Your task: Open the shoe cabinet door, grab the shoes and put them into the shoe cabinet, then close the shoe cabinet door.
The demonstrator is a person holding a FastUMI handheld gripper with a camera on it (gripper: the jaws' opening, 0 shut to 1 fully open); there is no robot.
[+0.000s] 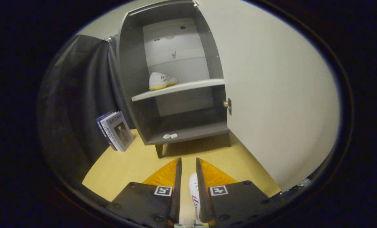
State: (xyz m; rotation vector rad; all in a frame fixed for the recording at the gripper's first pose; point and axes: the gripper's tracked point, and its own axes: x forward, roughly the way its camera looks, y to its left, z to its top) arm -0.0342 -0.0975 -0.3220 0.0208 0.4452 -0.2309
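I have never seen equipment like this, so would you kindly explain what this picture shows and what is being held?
This is a hand-held tool, not a robot arm: a person carries two-fingered tongs, and a wide-angle camera mounted on them looks forward along the fingers. Those two fingers are the wedge shapes nearest the camera, close together with a white shoe with red and blue markings between them, apparently gripped.

Ahead stands a small grey shoe cabinet on short legs, on a yellow wooden floor. Its white door is swung open. A matching white shoe with a yellow sole sits on the middle shelf. A small white scrap lies on the bottom shelf. Some books lean against the dark cloth wall beside the cabinet.
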